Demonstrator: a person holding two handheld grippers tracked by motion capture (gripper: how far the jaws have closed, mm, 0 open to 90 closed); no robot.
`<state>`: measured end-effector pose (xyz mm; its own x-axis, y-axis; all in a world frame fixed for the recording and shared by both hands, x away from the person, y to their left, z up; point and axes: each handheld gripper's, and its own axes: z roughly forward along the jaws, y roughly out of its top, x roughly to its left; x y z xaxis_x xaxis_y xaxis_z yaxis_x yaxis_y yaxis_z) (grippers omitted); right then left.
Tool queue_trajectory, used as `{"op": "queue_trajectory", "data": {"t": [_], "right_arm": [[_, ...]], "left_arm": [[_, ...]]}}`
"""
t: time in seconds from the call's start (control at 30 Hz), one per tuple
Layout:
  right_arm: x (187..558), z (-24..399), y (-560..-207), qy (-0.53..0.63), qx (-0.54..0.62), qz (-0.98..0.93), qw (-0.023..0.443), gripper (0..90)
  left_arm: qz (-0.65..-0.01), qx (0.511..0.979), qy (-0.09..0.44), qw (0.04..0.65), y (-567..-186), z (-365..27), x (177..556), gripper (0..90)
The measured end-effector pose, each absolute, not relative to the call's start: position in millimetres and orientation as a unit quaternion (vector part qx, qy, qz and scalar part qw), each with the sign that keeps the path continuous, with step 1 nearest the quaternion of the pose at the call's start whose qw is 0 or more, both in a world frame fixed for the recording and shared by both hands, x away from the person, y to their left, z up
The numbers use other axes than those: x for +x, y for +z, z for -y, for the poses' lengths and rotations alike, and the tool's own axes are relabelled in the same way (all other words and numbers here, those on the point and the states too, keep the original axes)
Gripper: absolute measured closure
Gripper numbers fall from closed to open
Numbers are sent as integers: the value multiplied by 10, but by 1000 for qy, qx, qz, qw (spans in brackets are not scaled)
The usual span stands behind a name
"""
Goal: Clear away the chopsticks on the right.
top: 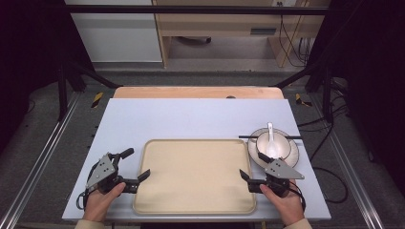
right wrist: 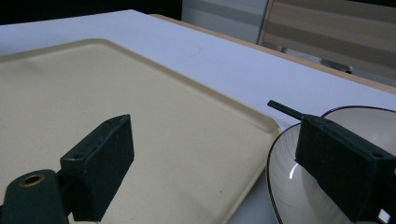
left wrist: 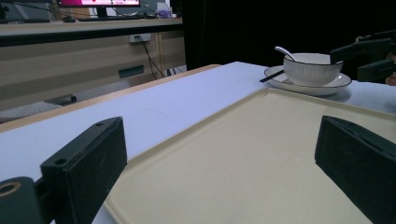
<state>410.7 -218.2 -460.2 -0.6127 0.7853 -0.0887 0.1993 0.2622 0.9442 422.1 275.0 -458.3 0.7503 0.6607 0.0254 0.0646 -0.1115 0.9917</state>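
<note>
From the high view, a pale blue tabletop carries a large beige tray near the person's edge. Just right of the tray sits a white plate with a dark rim, a white bowl on it, a white spoon resting in the bowl, and a black chopstick lying across the plate's far side. The left hand holds the left gripper at the tray's left edge, jaws spread wide. The right hand holds the right gripper at the tray's right edge, jaws also spread apart, one over the tray and one by the plate. From the left gripper view, the two black jaws stand far apart with nothing between them, one over the tabletop and one over the tray; beyond, the bowl sits on the plate with the spoon leaning in it, and the other gripper shows at the far right. From the right gripper view, the jaws are likewise wide and empty, the left one over the tray, the right one above the plate, with the chopstick tip just beyond it.
</note>
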Motion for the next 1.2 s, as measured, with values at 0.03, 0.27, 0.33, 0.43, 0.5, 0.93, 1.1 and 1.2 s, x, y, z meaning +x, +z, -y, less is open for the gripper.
{"op": "queue_trajectory", "data": {"t": [0.03, 0.27, 0.33, 0.43, 0.5, 0.93, 1.1, 1.2], "right_arm": [[4107, 2182, -4602, 508, 333, -740, 288, 108], [4082, 2153, -4580, 497, 324, -750, 291, 121], [4068, 2147, -4564, 495, 321, -751, 297, 123], [4045, 2139, -4550, 487, 316, -754, 307, 143], [4036, 2136, -4546, 479, 317, -757, 311, 148], [3843, 2173, -4275, 463, 329, -740, 361, 301], [3840, 2229, -3987, 447, 323, -736, 393, 396], [3871, 2285, -3883, 439, 318, -741, 395, 449]], "left_arm": [[-257, 705, 242, 615, -4583, -2750, 4221, 22], [-265, 700, 246, 616, -4574, -2782, 4215, 23], [-268, 699, 245, 617, -4575, -2792, 4216, 24], [-271, 697, 248, 616, -4572, -2809, 4220, 24], [-272, 695, 250, 616, -4563, -2818, 4215, 25], [-285, 694, 267, 605, -4560, -2865, 4179, 34], [-285, 696, 271, 601, -4556, -2877, 4178, 40], [-287, 698, 277, 595, -4563, -2876, 4190, 46]]}}
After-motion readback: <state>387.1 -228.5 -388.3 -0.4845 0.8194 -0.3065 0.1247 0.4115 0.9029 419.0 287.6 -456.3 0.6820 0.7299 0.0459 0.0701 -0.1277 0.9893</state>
